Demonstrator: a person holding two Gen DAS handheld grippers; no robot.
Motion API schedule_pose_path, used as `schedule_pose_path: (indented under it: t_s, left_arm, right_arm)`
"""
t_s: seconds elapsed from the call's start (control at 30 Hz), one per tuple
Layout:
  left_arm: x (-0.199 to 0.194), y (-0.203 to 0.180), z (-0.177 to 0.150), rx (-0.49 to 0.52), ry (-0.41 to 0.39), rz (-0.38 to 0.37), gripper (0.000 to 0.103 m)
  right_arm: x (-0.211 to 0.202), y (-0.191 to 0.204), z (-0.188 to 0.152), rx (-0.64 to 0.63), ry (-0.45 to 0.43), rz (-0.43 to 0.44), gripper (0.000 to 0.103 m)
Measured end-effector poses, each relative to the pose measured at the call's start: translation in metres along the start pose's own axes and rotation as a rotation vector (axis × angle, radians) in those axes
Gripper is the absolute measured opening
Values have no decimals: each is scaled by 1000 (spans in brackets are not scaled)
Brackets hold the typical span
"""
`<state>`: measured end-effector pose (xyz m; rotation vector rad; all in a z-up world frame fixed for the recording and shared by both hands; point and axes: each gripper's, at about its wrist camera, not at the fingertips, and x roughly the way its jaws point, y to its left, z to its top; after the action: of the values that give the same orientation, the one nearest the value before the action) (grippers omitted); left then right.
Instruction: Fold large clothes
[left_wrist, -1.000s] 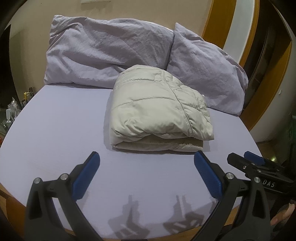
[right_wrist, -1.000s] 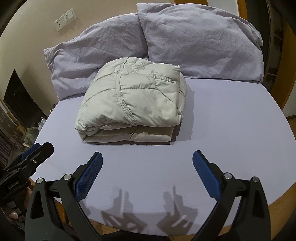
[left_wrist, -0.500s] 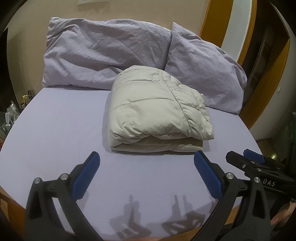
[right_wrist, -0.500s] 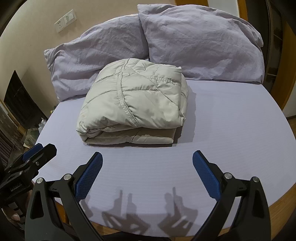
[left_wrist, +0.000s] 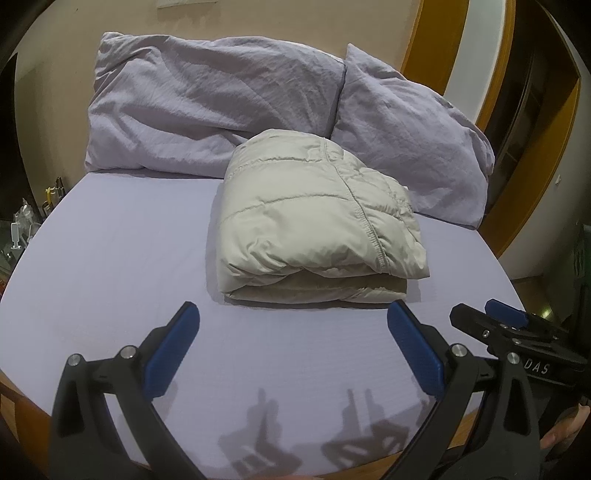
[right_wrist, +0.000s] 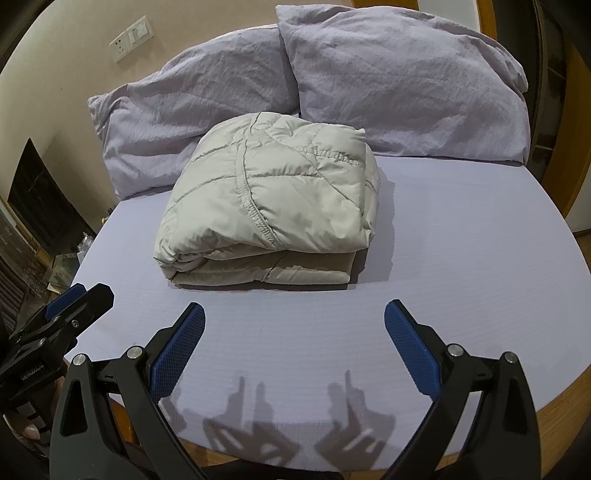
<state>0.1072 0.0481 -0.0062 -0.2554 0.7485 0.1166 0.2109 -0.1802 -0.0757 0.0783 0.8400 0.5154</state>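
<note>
Two grippers hang above the near edge of a bed, both spread wide with nothing between their blue pads. In the left wrist view the left gripper (left_wrist: 291, 343) fills the foreground, its fingers splayed over the lilac sheet (left_wrist: 122, 240), and the right gripper (left_wrist: 495, 325) shows at the right margin, seen from the side. In the right wrist view the right gripper (right_wrist: 293, 343) is likewise released, its pads well apart, while the left gripper (right_wrist: 70, 302) pokes in from the left margin. The folded jacket (left_wrist: 317, 221), a pale beige quilted puffer, lies on the sheet in a compact, thick bundle just beyond the fingertips of both tools and touches neither. Its folded edge faces the near side, with stacked layers visible along that edge (right_wrist: 266, 206). Behind it, at the far end of the bed, two lilac pillows (left_wrist: 221, 107) lean against the beige wall (right_wrist: 74, 33), side by side, and the far end of the bundle sits close to where they meet. Shadows of the fingers fall on the sheet (right_wrist: 461, 229) near the wooden bed frame (right_wrist: 565, 406). A white wall socket (right_wrist: 131, 38) shows upper left in the right wrist view.
</note>
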Motion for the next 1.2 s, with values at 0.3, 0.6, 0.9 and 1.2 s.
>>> schedule_pose_path:
  t_s: [0.3, 0.6, 0.9, 1.2]
  left_arm:
    - [0, 1, 0, 3, 0, -1, 101]
    - [1, 0, 0, 2, 0, 0, 101]
    - [1, 0, 0, 1, 0, 2, 101]
    - [2, 3, 3, -2, 5, 2, 101]
  right_arm:
    - [1, 1, 0, 1, -1, 0, 100]
    - [1, 1, 0, 1, -1, 0, 100]
    - [1, 2, 0, -1, -1, 1, 100]
    - [2, 2, 0, 1, -1, 0, 100]
